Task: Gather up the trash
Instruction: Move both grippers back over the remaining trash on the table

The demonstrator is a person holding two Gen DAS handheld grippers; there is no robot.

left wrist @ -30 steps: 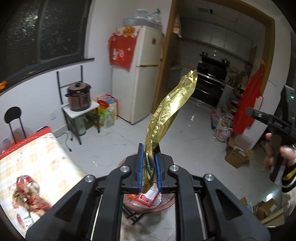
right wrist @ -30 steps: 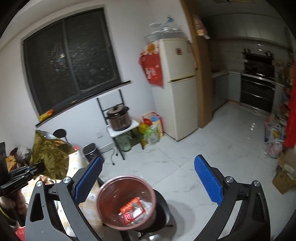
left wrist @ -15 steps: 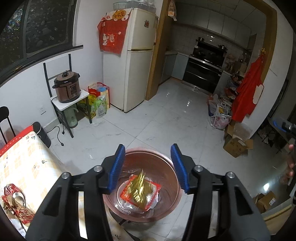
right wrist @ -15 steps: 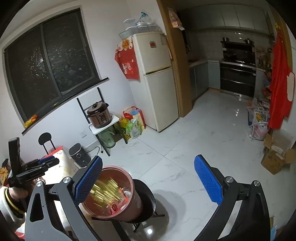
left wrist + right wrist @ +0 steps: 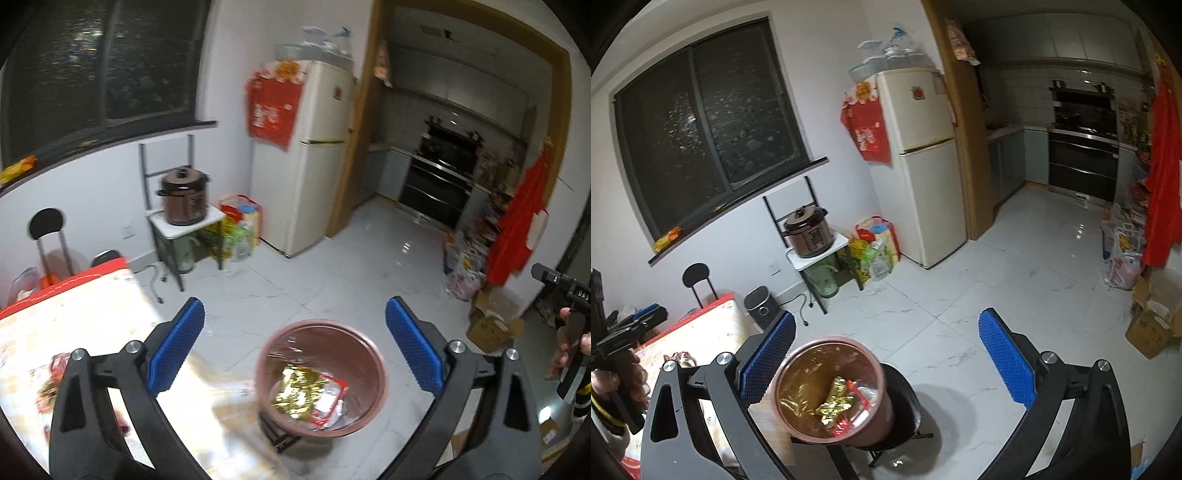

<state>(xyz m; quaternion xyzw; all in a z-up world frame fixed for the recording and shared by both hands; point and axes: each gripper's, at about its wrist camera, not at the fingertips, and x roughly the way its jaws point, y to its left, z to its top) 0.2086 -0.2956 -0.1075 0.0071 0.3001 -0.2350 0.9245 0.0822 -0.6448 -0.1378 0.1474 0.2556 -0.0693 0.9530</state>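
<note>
The left claw, its ribbed blue pads having just swung apart, hangs spread and empty above a round reddish-brown plastic bin, while the right claw hovers equally wide over the same bin, gripping nothing. Inside the bin, on its clear glossy liner, the crumpled gold foil wrapper lies atop a flat red-and-white packet. The bin stands on a dark round stool, just beside the desk with its pale patterned, red-edged cloth. Beyond the bin stretches a shiny white marble-look tile floor; farther off, a squat brown cooker sits on a small stand, near a tall cream refrigerator draped with a red cloth
</note>
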